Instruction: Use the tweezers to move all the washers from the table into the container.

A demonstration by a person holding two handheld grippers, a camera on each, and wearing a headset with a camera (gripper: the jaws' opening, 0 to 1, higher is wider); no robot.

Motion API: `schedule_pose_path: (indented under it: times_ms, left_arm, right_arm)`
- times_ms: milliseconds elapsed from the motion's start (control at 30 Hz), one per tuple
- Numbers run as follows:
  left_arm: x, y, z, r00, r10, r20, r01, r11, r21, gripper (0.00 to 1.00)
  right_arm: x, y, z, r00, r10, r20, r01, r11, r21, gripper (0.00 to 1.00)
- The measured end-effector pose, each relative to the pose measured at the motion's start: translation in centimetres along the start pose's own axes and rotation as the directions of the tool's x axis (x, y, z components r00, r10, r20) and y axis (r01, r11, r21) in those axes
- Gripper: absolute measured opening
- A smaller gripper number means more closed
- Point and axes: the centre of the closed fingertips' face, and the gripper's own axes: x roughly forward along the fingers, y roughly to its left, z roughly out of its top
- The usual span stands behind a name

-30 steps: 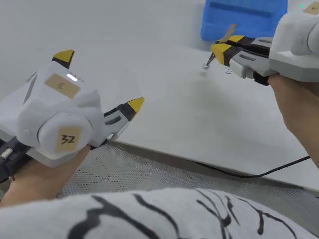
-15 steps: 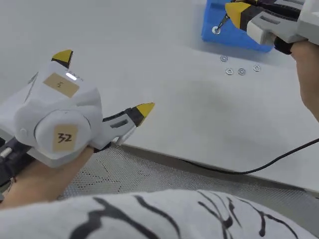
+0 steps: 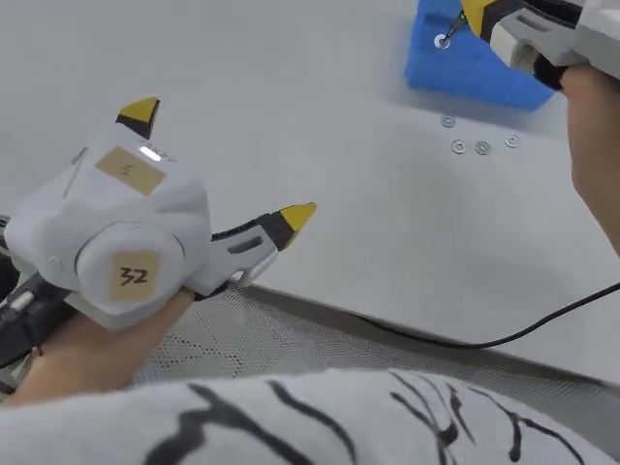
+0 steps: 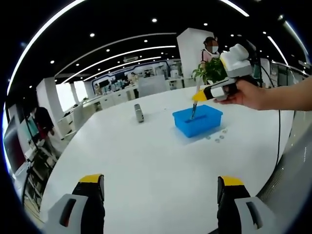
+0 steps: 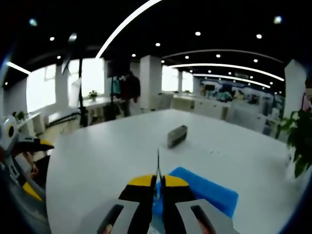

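Blue container at 1 o'clock on desk. Right hand-held gripper clamped on tweezers, washer pinched at tips over container. Four loose washers just beside it at 6 o'clock. Left hand-held gripper at 8 o'clock, jaws apart.

I log these colours:
- container: blue
- table: white
- washers: silver
- tweezers: dark grey
- left gripper and right gripper: white, with black jaws tipped yellow
- cable: black
- shirt: pale with black streaks
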Motion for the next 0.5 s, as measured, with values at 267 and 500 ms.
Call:
schedule_pose_path:
  times_ms: [267, 500]
  left_arm:
    - [0.0, 0.0, 0.1, 1.0000, 0.005, -0.006, -0.005, 1.000, 0.010, 0.99]
    - [0.0, -0.3, 0.1, 0.9998, 0.003, -0.018, -0.003, 1.000, 0.016, 0.98]
  right_arm:
    - [1.5, -0.3, -1.6, 0.9993, -0.025, -0.027, 0.025, 1.000, 0.002, 0.02]
    - [2.5, -0.6, -2.2, 0.9985, -0.031, -0.045, 0.031, 0.999, -0.009, 0.02]
